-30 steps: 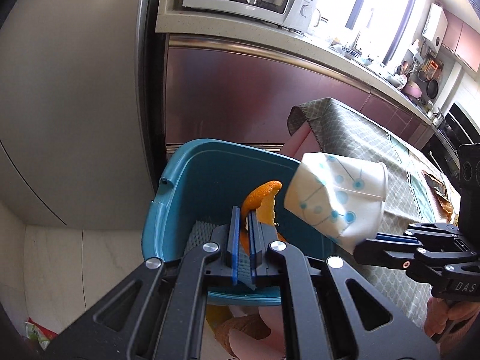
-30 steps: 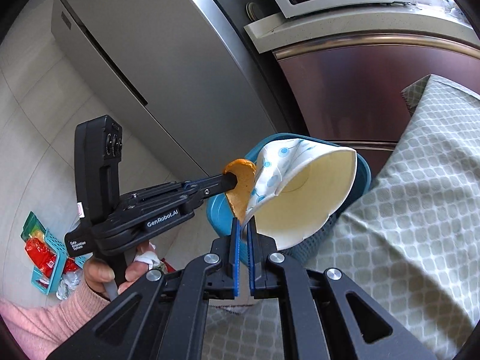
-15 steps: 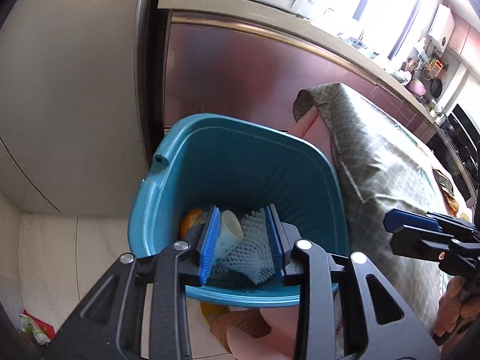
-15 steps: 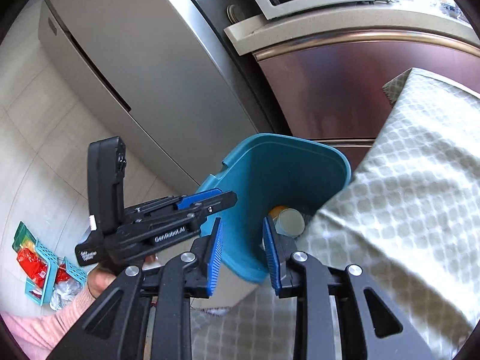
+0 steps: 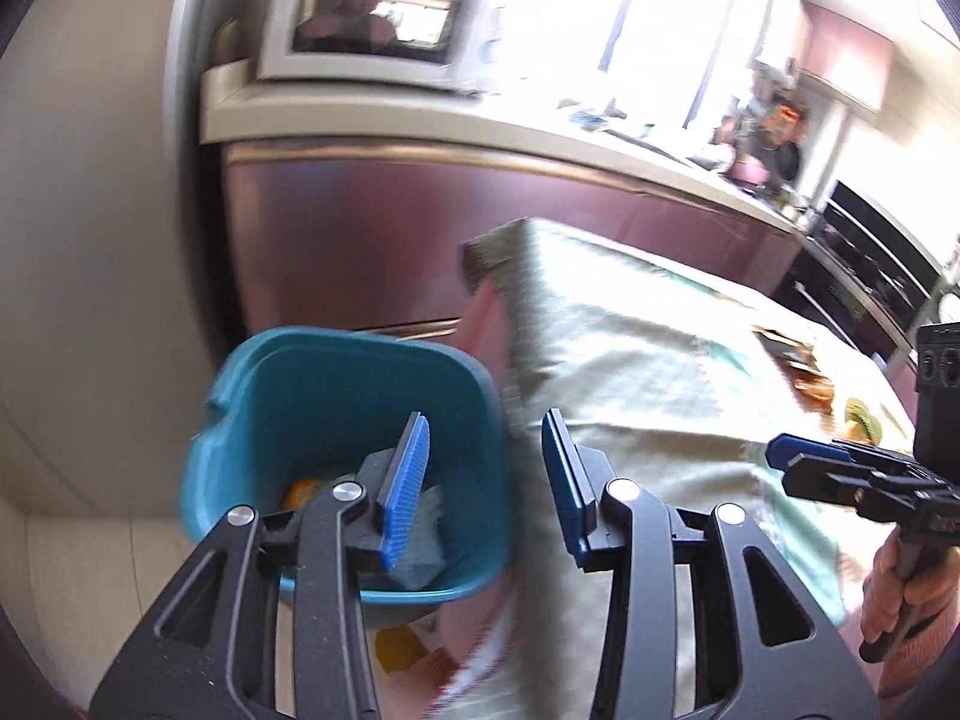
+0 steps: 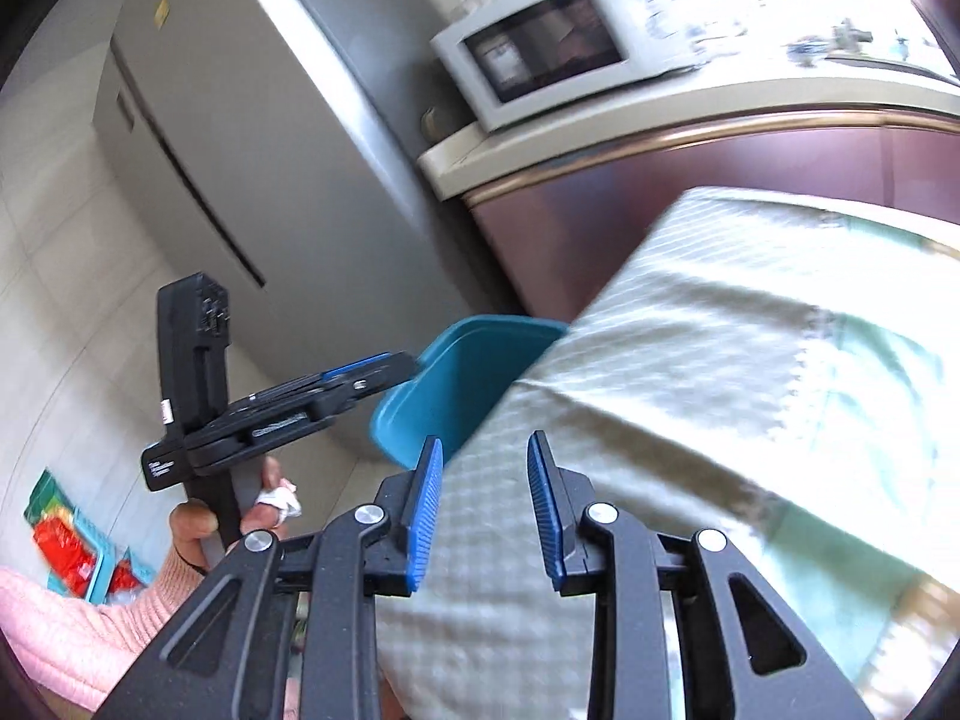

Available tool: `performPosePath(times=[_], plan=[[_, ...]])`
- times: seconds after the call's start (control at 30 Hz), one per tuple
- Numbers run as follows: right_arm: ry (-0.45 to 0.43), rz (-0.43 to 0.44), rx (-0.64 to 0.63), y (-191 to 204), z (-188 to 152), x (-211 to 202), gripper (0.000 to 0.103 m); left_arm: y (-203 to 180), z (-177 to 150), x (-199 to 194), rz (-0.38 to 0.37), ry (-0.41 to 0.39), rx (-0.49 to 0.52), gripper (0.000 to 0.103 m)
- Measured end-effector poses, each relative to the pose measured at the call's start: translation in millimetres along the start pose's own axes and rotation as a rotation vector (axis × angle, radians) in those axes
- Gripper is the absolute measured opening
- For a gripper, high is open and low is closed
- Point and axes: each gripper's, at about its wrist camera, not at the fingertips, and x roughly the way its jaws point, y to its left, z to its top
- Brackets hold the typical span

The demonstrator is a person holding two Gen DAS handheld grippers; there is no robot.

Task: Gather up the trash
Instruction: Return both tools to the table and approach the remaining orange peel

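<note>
Teal plastic bin (image 5: 336, 396) beside the table's corner holds the orange peel (image 5: 300, 491), while my left gripper (image 5: 486, 480) is opening empty and my right gripper (image 6: 485, 510) stands open, empty, over the tablecloth (image 6: 750, 330).

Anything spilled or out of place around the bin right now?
Nothing spilled that I can see. The orange peel and pale paper scraps sit inside the blue bin. More scraps lie on the far end of the tablecloth, too blurred to identify.
</note>
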Motion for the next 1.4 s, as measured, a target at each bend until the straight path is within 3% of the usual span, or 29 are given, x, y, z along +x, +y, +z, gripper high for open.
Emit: performPosePath(times=[0.2, 0.57, 0.77, 1.1, 1.27, 1.4], plan=[[-0.098, -0.110, 0.101, -41, -20, -60, 0.028, -66, 5, 6, -0.103, 0.006, 0.098, 0.040], [-0.279, -0.360, 0.285, -125, -66, -179, 0.028, -198, -13, 43, -0.300, 0.099, 0.266, 0.040], [-0.334, -0.461, 0.392, -168, -85, -213, 0.029, -266, -29, 72, -0.385, 0.169, 0.364, 0.040], [-0.359, -0.468, 0.465, -205, -100, -225, 0.032, -352, -39, 121, -0.478, 0.287, 0.437, 0.040], [-0.352, -0.441, 0.473, -208, -104, -222, 0.033, -384, -43, 142, -0.448, 0.318, 0.490, 0.041], [-0.336, -0.400, 0.489, -211, -106, -215, 0.034, -394, -46, 163, -0.439, 0.367, 0.488, 0.036]])
